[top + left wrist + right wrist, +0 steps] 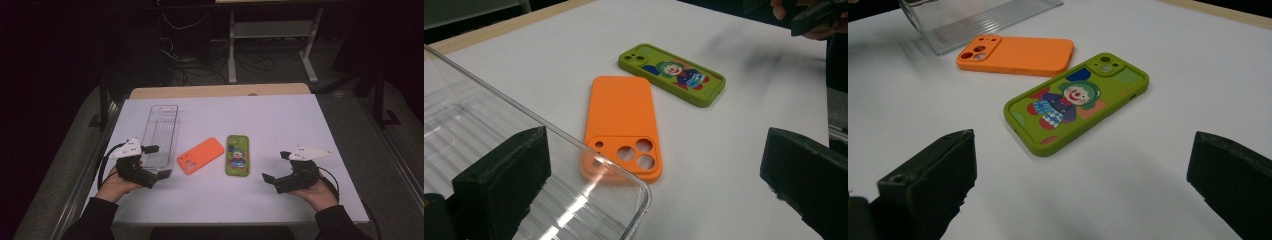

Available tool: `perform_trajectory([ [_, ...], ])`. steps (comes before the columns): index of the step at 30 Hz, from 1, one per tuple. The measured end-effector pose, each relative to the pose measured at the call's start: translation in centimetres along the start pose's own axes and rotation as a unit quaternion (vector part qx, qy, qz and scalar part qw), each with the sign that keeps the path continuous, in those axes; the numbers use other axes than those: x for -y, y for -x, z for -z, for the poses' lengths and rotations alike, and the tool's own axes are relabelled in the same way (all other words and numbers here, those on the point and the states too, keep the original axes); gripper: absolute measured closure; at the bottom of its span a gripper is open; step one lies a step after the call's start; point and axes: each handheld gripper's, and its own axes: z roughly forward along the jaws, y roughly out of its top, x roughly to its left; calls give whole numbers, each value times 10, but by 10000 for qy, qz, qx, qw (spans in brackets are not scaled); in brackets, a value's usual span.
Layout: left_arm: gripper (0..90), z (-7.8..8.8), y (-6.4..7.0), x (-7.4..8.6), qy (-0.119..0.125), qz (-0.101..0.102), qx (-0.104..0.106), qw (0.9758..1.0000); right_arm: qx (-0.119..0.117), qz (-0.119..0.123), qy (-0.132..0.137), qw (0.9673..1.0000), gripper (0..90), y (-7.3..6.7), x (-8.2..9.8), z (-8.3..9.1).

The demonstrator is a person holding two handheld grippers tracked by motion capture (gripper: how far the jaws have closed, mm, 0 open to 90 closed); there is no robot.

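An orange phone case (200, 155) (623, 125) (1015, 54) lies back-up in the middle of the white table. To its right lies a green phone case (237, 155) (674, 74) (1075, 102) with a clown picture. A clear plastic tray (161, 134) (499, 150) (973, 17) stands left of the orange case. My left gripper (156, 161) (659, 185) is open at the tray's near end, one jaw over the tray. At the right, my right gripper (276, 165) (1080, 185) is open, facing the green case with nothing between its jaws.
The white table top (280, 120) has a wooden strip (220, 90) along its far edge. Beyond it, on the dark floor, are cables and a white desk frame (270, 45).
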Motion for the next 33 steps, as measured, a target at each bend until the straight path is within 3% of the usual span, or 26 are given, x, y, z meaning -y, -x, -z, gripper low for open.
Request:
perform_trajectory([
  [17, 0, -12, 5, -9, -17, -77, 150, 9999, 91, 41, -127, 9999, 0, 5, -18, -10],
  [20, 0, -15, 9, -11, -109, -170, 187, 9996, 39, 53, -172, 9998, 17, 5, -24, -16],
  [21, 0, -16, 11, -11, -45, -100, 214, 9997, 14, 43, -176, 9998, 18, 5, -25, -18],
  [28, 0, -18, 12, -12, -12, -126, 264, 9996, -74, 40, -288, 9996, 42, 3, -36, -32],
  [33, 0, -19, 14, -13, -12, -103, 263, 9996, -129, 89, -392, 9991, 105, 0, -45, -45],
])
